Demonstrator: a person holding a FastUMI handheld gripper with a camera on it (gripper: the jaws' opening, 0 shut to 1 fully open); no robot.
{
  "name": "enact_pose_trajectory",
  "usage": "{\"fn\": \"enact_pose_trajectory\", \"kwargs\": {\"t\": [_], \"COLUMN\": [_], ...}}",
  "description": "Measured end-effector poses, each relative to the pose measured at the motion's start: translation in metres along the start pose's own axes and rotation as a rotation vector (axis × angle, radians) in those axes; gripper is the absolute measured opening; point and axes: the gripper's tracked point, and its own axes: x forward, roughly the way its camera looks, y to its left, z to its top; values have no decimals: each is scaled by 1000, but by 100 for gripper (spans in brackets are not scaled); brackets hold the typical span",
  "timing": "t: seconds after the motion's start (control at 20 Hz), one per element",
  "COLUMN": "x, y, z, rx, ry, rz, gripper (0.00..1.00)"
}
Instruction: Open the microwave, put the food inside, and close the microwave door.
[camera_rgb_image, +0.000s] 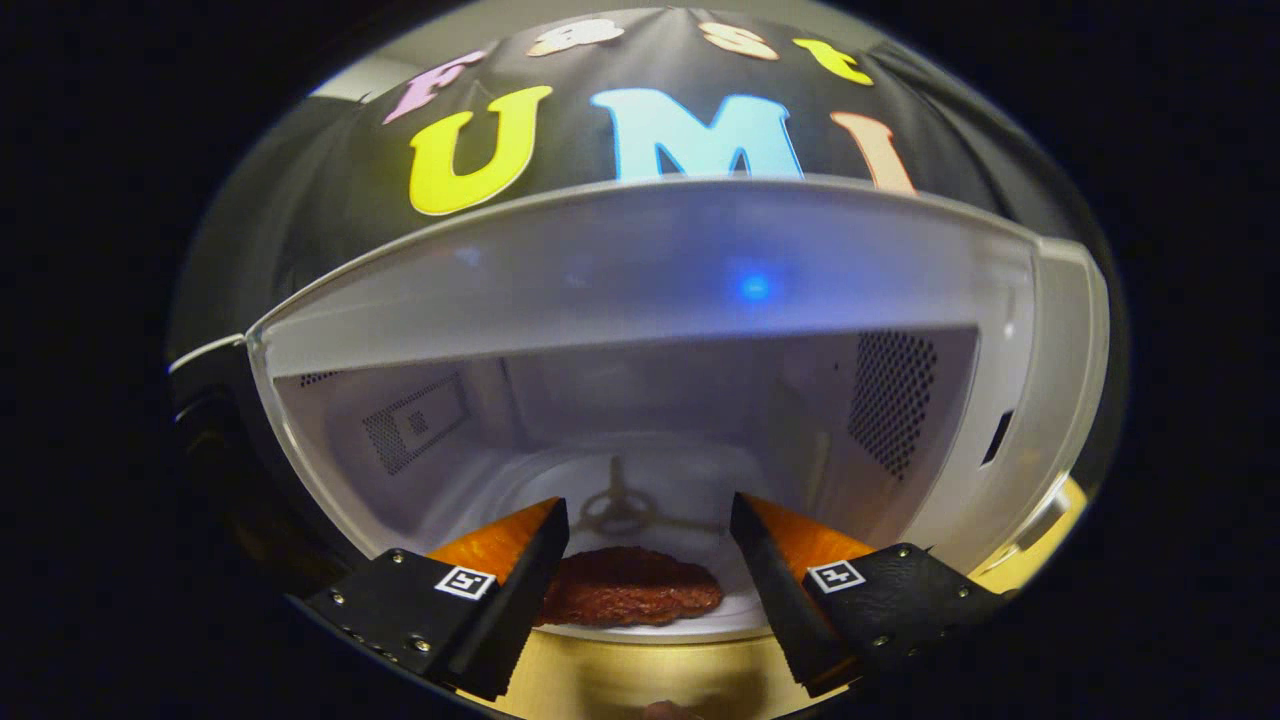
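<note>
At the far left, the dark open door (215, 440) of the white box-shaped microwave (650, 270) is seen, swung wide and standing out to the side of the microwave's mouth. Next comes the left finger of the gripper (648, 580), then the food, then the right finger. The flat, round, brown meat patty (630, 585) is seen lying on a white round plate (740, 612), and the plate is set at the front of the microwave floor, just inside the mouth. Behind the patty, deeper in the microwave, the pale ring-and-spoke turntable support (620, 508) is seen. The patty lies straight ahead of the gripper and between the two fingers, a little closer to the left finger than to the right. Its long side runs from left to right, across the gap. The fingers are spread wide apart and nothing is held by them; it cannot be told if the left finger is touching the patty. The gripper is held level and pointed straight into the microwave, low, near the yellow wooden table top (640, 680) under the microwave. On the right inner wall of the microwave a dark dotted vent patch (892, 398) is seen. The food looks to be placed already, so it is judged that the gripper must be pulled back and moved left to the door.
</note>
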Motion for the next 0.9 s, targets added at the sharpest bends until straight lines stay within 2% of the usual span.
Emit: {"fn": "enact_pose_trajectory", "kwargs": {"t": [0.15,0.35,0.9], "x": [-15,-61,-237], "y": [14,24,49], "z": [5,17,83], "rx": [-59,-33,38], "ry": [-8,-6,-115], "rz": [52,95,238], "gripper": [98,98,98]}}
